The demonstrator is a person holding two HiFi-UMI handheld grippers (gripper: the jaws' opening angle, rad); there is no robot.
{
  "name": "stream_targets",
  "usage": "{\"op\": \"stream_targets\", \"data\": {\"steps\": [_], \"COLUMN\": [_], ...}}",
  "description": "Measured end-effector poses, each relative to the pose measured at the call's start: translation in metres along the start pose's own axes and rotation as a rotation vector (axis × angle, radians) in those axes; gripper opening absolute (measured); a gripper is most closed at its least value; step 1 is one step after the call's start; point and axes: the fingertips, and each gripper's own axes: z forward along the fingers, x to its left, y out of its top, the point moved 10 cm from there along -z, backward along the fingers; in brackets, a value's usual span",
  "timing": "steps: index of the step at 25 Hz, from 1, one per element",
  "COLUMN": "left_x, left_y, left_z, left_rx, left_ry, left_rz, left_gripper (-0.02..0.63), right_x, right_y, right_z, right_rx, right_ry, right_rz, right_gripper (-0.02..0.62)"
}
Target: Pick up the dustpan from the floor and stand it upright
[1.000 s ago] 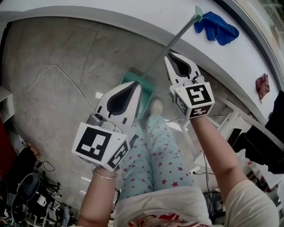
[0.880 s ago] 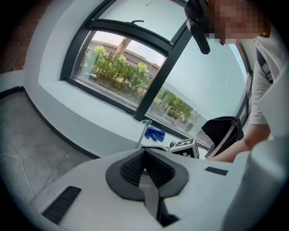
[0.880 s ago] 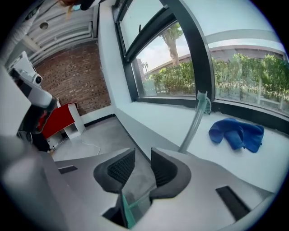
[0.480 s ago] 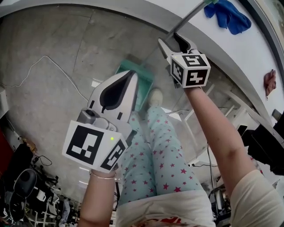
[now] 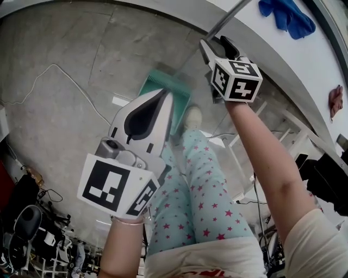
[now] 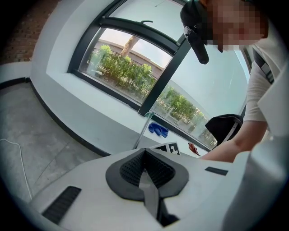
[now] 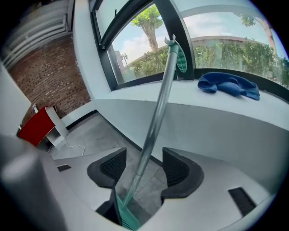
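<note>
- Right hand-held gripper point(image 7: 142, 157) sat upper right of centre in the head view, jaws wide apart, having just been opening.
- Dustpan point(image 5: 156, 86) handle point(image 7: 158, 106) ran up between those jaws; neither pad touched it, so no grip.
- Left hand-held gripper point(image 6: 144, 152) was mid-frame in the head view, jaws pressed together with nothing between them.
- Teal pan of the dustpan rested on the concrete floor point(image 5: 65, 49), upper centre of the head view, partly hidden behind the left gripper's tip.
- Handle slanted from the pan toward the upper right; its teal top end showed up by the dark window frame in the right gripper view, contact there unclear.
- Blue cloth point(image 5: 288, 15) lay on the white sill point(image 7: 180, 97), top right of the head view, beside the handle's upper part.
- Red rag point(image 5: 335, 100) lay farther along the sill at the right edge.
- White cable point(image 5: 54, 68) trailed over the floor at upper left.
- Person's star-print trouser leg point(image 5: 201, 201) filled lower centre, shoe point(image 5: 191, 117) just right of the pan.
</note>
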Motion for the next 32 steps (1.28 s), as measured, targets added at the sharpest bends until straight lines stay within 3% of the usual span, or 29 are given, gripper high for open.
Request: {"op": "stream_targets", "data": {"steps": [8, 13, 14, 19, 25, 32], "left_x": [-0.001, 0.004, 0.005, 0.012, 0.014, 0.011], "left_y": [-0.007, -0.016, -0.017, -0.018, -0.016, -0.010], "left_z": [0.003, 0.005, 0.005, 0.004, 0.003, -0.010], "left_rx": [-0.006, 0.011, 0.012, 0.010, 0.001, 0.003], "left_ry": [-0.004, 0.004, 0.006, 0.015, 0.011, -0.013], "left_rz": [-0.012, -0.021, -0.023, -0.028, -0.024, 0.003], "left_gripper": [0.004, 0.005, 0.004, 0.005, 0.005, 0.005], "right_x": [-0.012, -0.015, -0.015, -0.007, -0.004, 0.024], "right_y": [0.012, 0.015, 0.015, 0.015, 0.014, 0.015], "right_z": [0.035, 0.057, 0.060, 0.069, 0.064, 0.041], "right_rx": [0.020, 0.070, 0.076, 0.073, 0.016, -0.013], "right_ry": [-0.045, -0.068, -0.068, -0.036, 0.006, 0.076], "right_rz": [0.119, 0.053, 0.051, 0.029, 0.121, 0.072], "right_gripper": [0.242, 0.239, 0.229, 0.058, 0.028, 0.025]}}
